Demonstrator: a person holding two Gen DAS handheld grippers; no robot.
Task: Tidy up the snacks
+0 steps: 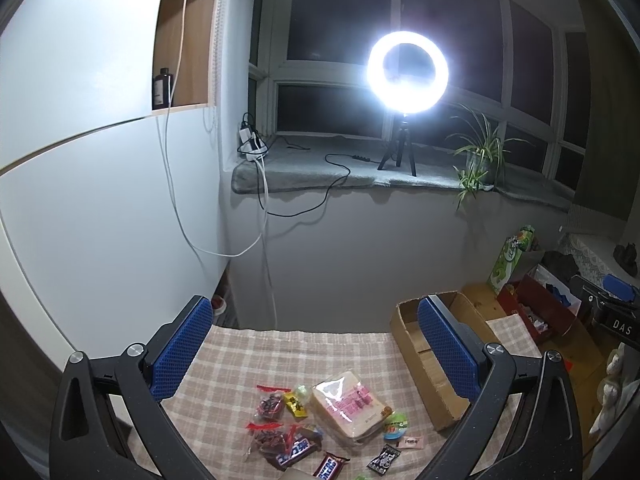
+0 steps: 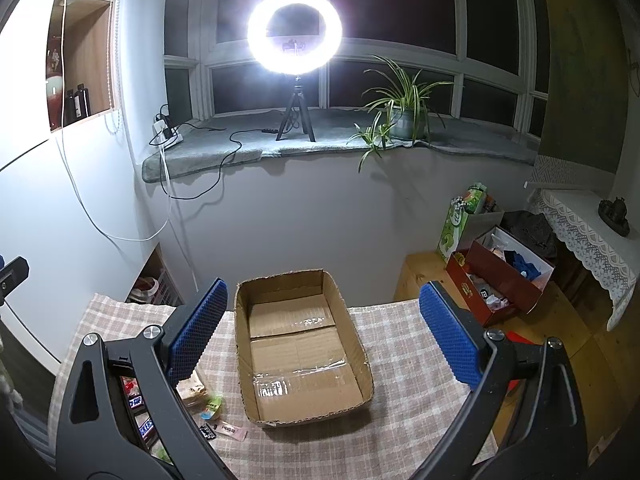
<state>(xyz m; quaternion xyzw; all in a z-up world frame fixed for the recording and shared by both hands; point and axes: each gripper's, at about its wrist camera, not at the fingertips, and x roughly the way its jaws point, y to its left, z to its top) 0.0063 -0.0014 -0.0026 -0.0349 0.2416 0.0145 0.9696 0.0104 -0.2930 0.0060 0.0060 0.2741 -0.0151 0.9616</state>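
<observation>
Several snacks lie on the checked tablecloth (image 1: pixel 280 352): a bagged sliced bread (image 1: pixel 348 408), red candy packs (image 1: pixel 270 404), Snickers bars (image 1: pixel 296 450), a yellow pack (image 1: pixel 295 403) and a green-topped cup (image 1: pixel 394 426). An open empty cardboard box (image 2: pixel 300 352) stands on the cloth to their right; it also shows in the left wrist view (image 1: pixel 432 360). My left gripper (image 1: pixel 316 344) is open and empty above the snacks. My right gripper (image 2: pixel 320 332) is open and empty above the box. In the right wrist view some snacks (image 2: pixel 208 408) peek out by its left finger.
A ring light on a tripod (image 2: pixel 295 32) and a potted plant (image 2: pixel 400 116) stand on the windowsill. A wooden side table (image 2: pixel 424 280) to the right holds a red box of items (image 2: pixel 500 280) and a green carton (image 2: pixel 456 224). Cables hang down the wall at the left.
</observation>
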